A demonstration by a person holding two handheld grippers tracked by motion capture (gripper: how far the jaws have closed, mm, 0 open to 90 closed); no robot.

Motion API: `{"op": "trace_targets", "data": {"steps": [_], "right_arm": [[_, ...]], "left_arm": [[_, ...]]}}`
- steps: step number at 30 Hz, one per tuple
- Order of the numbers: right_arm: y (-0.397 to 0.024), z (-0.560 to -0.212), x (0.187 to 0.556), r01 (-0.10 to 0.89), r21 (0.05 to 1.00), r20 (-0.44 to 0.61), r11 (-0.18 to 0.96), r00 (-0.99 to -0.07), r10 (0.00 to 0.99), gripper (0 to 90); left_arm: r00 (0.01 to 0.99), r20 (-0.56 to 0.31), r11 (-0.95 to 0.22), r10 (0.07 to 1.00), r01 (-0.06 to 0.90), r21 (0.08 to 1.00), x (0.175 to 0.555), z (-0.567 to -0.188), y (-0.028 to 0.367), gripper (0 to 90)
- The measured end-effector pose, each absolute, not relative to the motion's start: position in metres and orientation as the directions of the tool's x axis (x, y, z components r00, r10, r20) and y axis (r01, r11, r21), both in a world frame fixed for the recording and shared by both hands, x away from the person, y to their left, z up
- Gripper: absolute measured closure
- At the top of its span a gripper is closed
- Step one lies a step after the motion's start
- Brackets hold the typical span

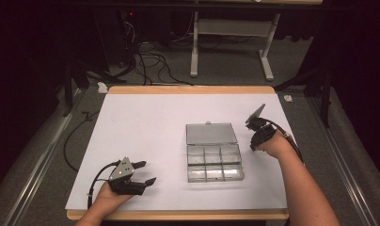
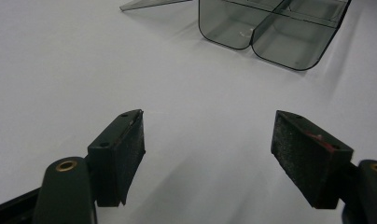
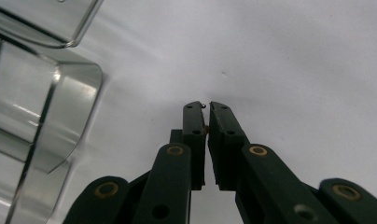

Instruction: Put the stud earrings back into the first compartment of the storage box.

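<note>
Two tools working around a clear compartment box on the bench

The open box is lying right of the bench's middle, nearer the right edge; the right tool is sitting just beside it, jaws pinching together on a tiny dark speck; the left tool is resting near the front left corner, jaws apart and empty.

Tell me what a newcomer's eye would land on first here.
First comes the clear compartment box, lid open, slightly right of centre on the white table. Next, the two hand-held tools: the left tool rests near the front left, jaws wide open, while the right tool sits just right of the box, jaws shut.
</note>
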State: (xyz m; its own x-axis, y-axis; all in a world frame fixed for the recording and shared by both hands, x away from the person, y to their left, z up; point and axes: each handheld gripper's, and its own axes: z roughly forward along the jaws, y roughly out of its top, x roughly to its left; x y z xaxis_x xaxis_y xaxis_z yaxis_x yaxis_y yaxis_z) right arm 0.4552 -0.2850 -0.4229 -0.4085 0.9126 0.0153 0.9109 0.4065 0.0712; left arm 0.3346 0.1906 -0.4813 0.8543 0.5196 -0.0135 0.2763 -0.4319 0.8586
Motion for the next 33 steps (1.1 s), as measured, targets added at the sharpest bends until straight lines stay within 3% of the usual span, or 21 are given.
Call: {"op": "trace_targets", "data": {"steps": [22, 33], "right_arm": [[-0.251, -0.379, 0.427, 0.87, 0.092, 0.023, 0.484, -0.488, 0.873, 86.1], [-0.222, -0.38, 0.426, 0.826, 0.093, 0.023, 0.557, -0.561, 0.828, 86.1]], "left_arm": [[0.854, -0.013, -0.434, 0.52, 0.278, 0.857, 0.335, -0.481, 0.19, 26.3], [0.855, -0.014, -0.431, 0.518, 0.276, 0.859, 0.334, -0.481, 0.191, 26.3]]}}
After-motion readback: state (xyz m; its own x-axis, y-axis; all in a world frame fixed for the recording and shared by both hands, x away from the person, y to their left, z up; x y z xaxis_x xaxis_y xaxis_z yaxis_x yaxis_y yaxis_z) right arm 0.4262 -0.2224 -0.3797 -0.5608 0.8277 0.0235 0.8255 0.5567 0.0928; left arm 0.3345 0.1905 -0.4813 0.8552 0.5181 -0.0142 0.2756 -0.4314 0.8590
